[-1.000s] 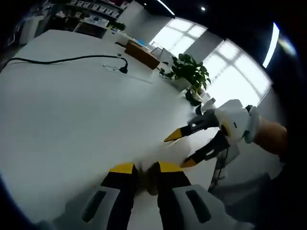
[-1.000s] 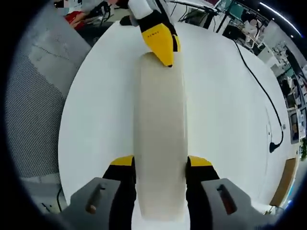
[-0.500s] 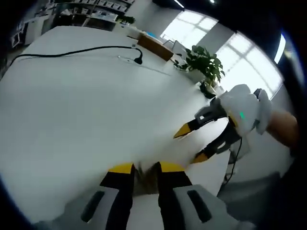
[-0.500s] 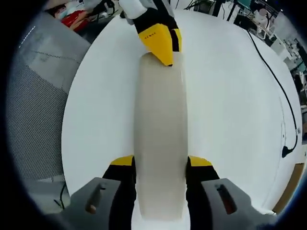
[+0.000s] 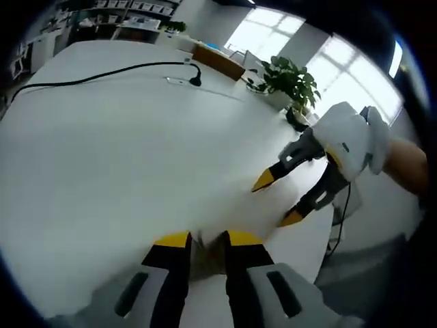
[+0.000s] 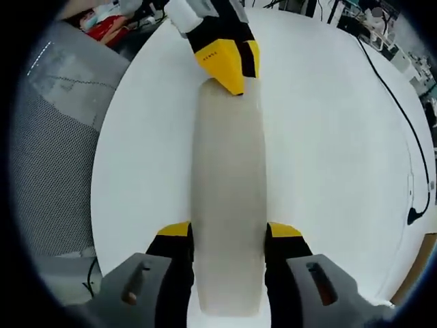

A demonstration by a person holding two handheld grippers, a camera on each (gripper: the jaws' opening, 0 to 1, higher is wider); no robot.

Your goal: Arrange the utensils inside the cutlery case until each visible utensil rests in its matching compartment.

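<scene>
The case looks like frosted, translucent plastic, milky white and smooth with a dull sheen. The table is a smooth white surface, matt with a faint soft glare. The right gripper has yellow matt plastic tips over black jaws, and grey plastic housings behind them. The left gripper has the same yellow and black plastic. The chair back is grey mesh cloth, rough and open-woven. The cable is black rubbery sheath. The box looks like brown wood or board.
</scene>
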